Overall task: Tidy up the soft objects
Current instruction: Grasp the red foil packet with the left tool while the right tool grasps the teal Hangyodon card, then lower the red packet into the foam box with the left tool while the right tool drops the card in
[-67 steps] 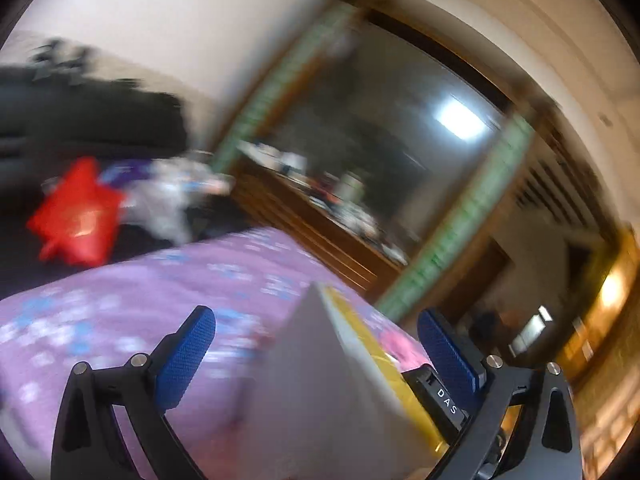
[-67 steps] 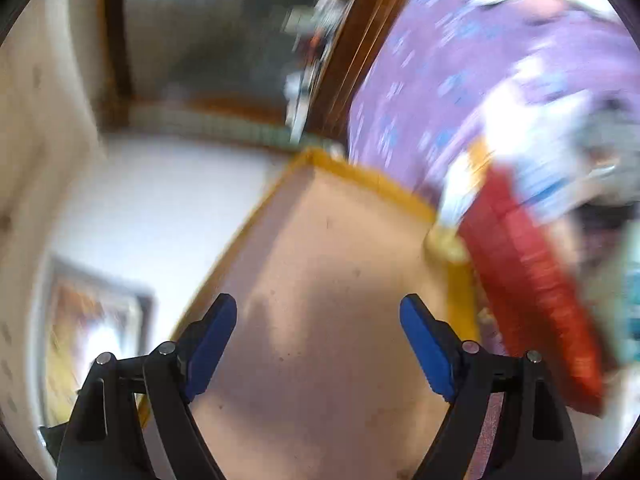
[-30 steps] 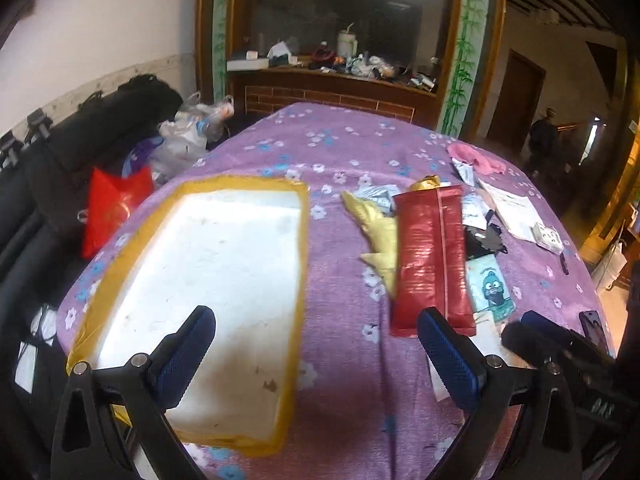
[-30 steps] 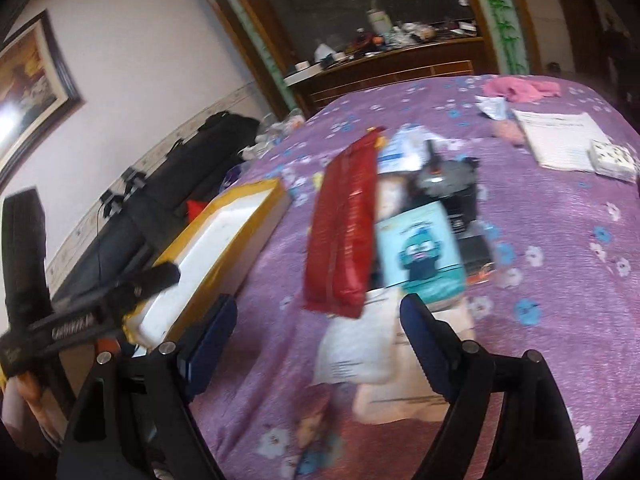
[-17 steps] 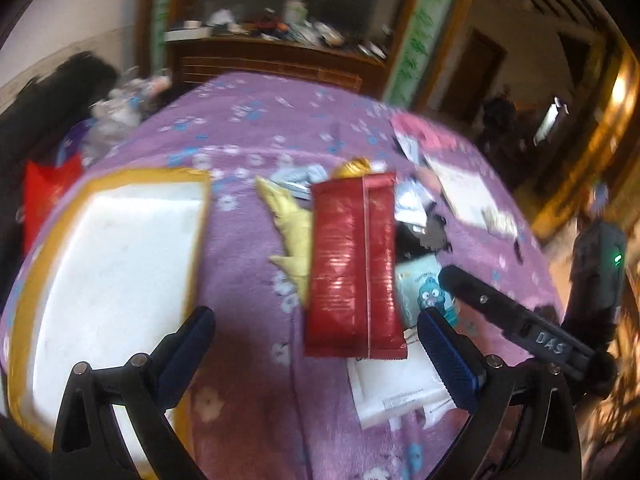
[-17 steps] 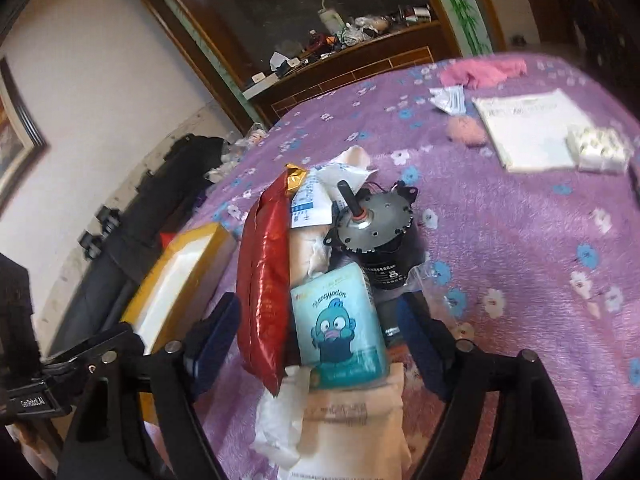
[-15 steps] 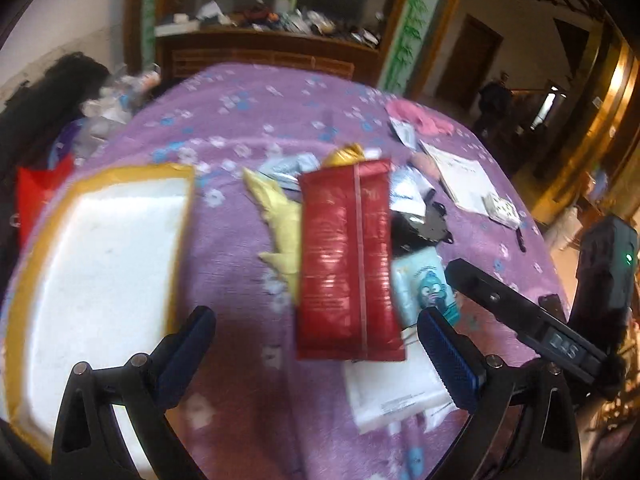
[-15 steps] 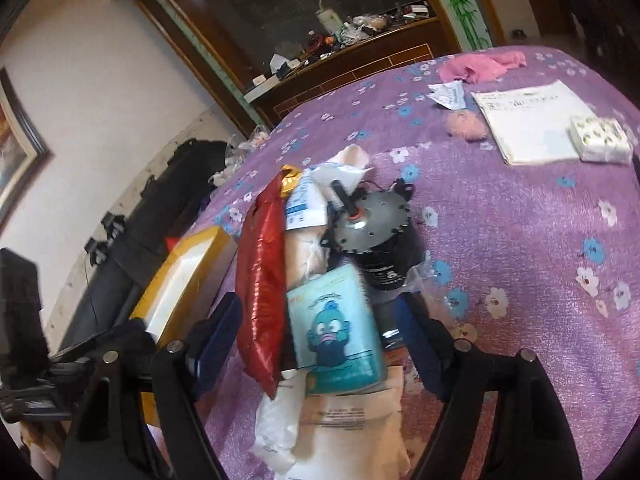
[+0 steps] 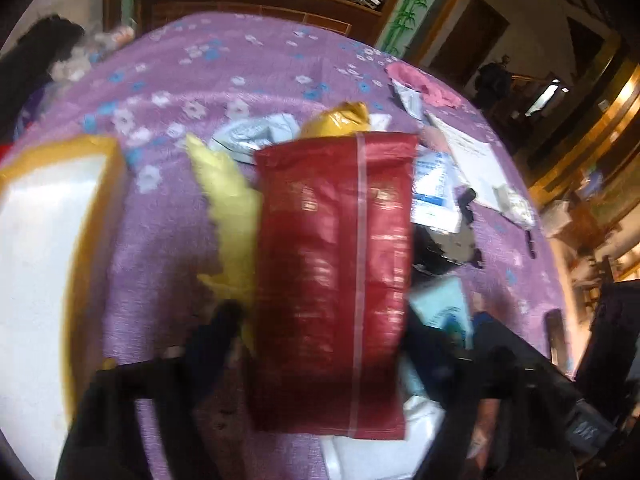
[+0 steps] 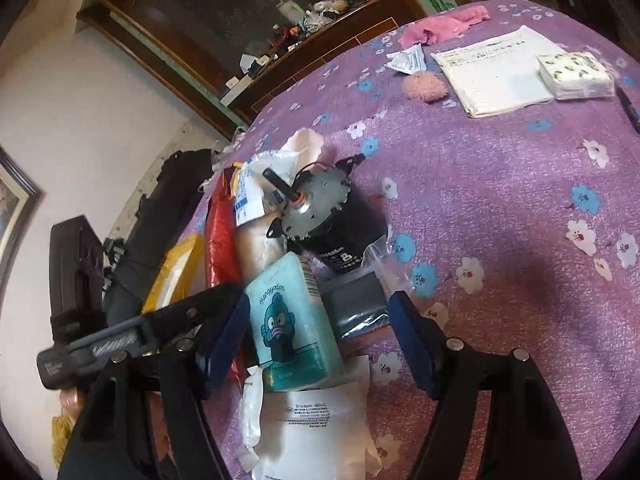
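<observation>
Right gripper (image 10: 320, 344) spread wide, nothing held; teal tissue pack (image 10: 290, 322) sits between its fingers toward the left one, long axis running 12 to 6. Left gripper (image 9: 320, 340) blurred, cannot tell its opening; red pouch (image 9: 334, 280) at 12.

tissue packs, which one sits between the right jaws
The teal cartoon-fish pack, between the open right jaws; the white leaf-print pack lies far off beside the paper.

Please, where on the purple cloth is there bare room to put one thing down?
Bare cloth lies right of the motor, below the white paper, and also between the foam tray and the yellow bag. It is crowded around the red packet and the teal tissue pack.
</observation>
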Demonstrator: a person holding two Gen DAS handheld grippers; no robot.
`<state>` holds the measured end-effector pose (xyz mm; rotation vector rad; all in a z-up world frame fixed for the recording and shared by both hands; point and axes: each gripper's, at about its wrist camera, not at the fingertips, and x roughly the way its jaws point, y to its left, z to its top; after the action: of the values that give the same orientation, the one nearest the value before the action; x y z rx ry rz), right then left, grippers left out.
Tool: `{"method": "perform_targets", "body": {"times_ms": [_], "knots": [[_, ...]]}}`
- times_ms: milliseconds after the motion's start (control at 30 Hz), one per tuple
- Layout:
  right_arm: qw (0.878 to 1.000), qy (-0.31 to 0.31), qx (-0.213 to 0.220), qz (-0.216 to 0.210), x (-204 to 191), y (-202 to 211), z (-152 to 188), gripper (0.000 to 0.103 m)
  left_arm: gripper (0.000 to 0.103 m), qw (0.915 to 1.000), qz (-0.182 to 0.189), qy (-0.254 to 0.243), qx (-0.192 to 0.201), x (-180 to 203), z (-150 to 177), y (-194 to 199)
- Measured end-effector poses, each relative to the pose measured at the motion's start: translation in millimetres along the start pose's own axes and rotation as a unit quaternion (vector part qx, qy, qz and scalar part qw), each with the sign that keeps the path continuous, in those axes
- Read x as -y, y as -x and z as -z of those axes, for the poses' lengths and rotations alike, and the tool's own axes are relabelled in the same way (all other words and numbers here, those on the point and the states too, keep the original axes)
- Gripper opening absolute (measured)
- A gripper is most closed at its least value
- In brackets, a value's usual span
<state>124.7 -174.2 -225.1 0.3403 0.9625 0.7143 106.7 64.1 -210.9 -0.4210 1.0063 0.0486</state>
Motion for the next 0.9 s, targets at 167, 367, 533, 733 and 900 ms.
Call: {"method": "perform_targets", "body": {"times_ms": [167,367,533,733,900], "knots": [[0.999,0.05,0.003,0.016,-19.4,-4.1,3.5,0.072,0.054,0.9987,0.03,0.037,0.018,-12.1,6.8,19.8],[0.988,0.131,-0.011,0.081,-49.1,-22.6,9.5,0.072,0.054,0.9933,0.075,0.068,0.056,-33.5,32.0,56.2],[0.971,0.183,0.002,0.155,-63.4,-30.1,21.3,0.058,0.054,0.9866,0.097,0.098,0.088,-57.5,54.9,87.5],[0.979,0.165,0.033,0.111,-60.9,-12.2,17.5,0.04,0.054,0.9813,0.102,0.12,0.111,-81.4,79.1,113.1],[0.98,0.145,0.115,0.067,-66.7,23.8,10.6,0.04,0.054,0.9749,0.106,0.148,0.128,-109.2,87.3,138.8]]}}
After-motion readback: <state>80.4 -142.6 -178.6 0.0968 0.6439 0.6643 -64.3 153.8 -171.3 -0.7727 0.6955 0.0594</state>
